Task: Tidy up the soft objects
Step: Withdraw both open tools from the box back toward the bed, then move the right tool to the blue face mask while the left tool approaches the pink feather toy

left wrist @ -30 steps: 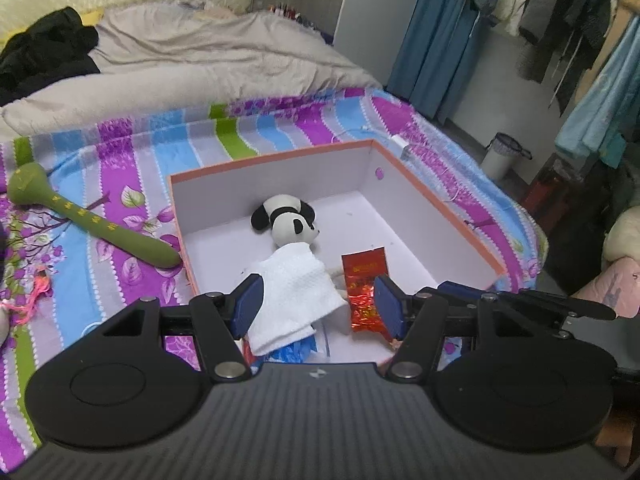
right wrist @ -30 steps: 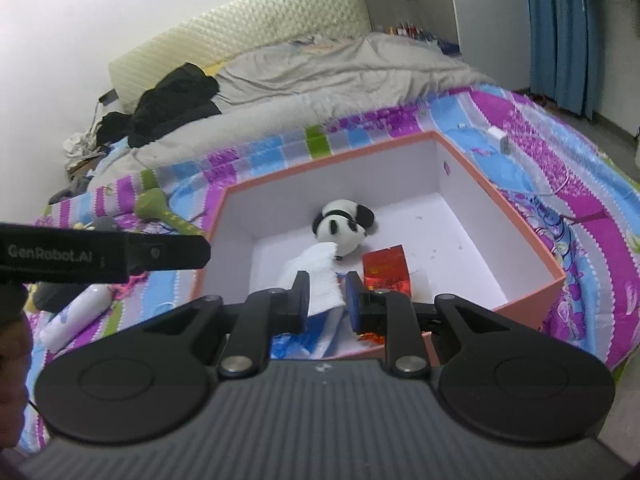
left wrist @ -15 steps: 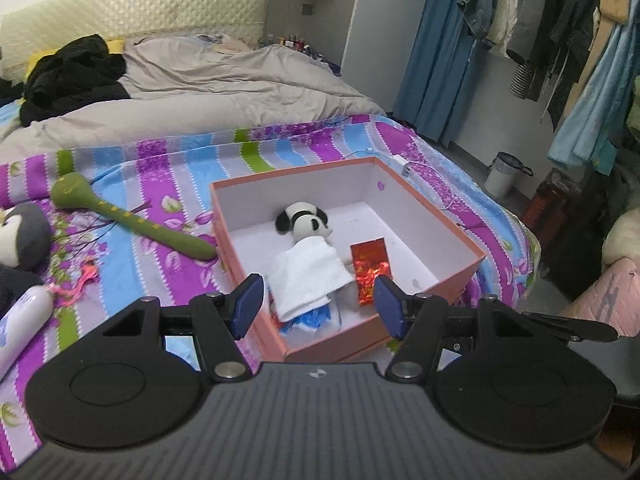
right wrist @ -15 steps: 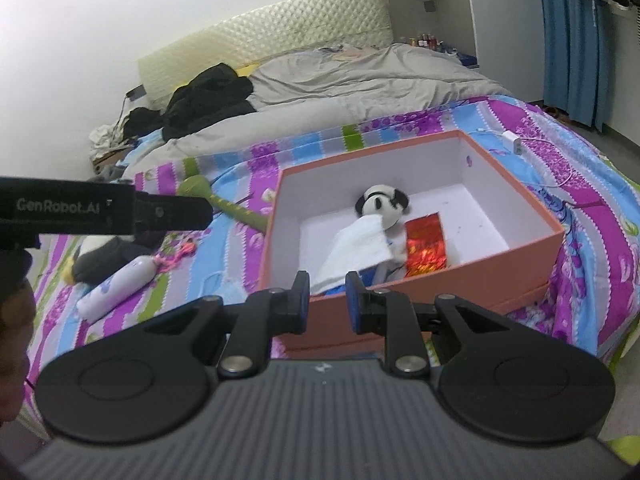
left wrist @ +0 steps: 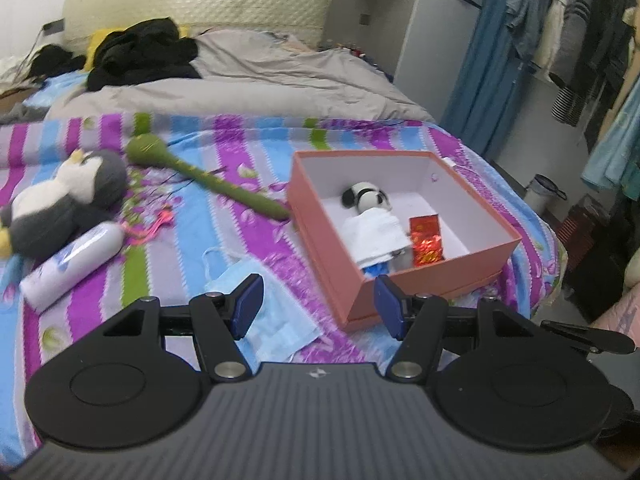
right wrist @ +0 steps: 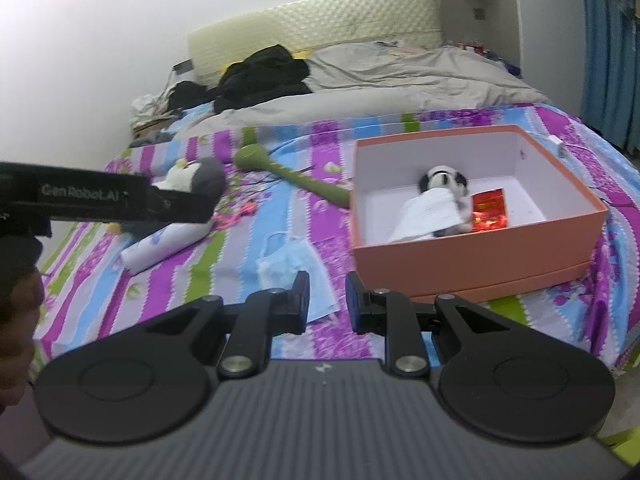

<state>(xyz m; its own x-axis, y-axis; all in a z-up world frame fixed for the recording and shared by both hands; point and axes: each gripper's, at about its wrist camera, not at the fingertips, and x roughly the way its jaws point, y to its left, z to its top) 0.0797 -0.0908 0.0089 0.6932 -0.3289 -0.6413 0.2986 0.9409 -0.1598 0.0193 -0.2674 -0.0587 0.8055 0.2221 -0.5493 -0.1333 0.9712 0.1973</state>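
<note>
Both claws hung empty above the near edge of the striped bed [left wrist: 248, 148]. The left claw [left wrist: 318, 306] stood wide open with nothing between its pads; the right claw [right wrist: 327, 302] was nearly closed, a narrow gap left, gripping nothing. The orange box [left wrist: 328, 236] sat right of centre and already held a small panda plush [left wrist: 366, 198], a white cloth [left wrist: 378, 234] draped over it, and a red packet [left wrist: 426, 240]. Left outside on the bedspread: a blue face mask [left wrist: 276, 316] just ahead of the left claw, a white bottle [left wrist: 72, 266], a grey penguin plush [left wrist: 60, 204] and a green stick toy [left wrist: 208, 178], its tip touching the box wall.

Likely risks: the thin mask lay flat, so the pads could pinch bedspread along with it or snag only an ear loop and drop it. The right claw's narrow gap would not fit the penguin unless it was widened first. The bottle looked hard, so boxing it might be a sorting error.
</note>
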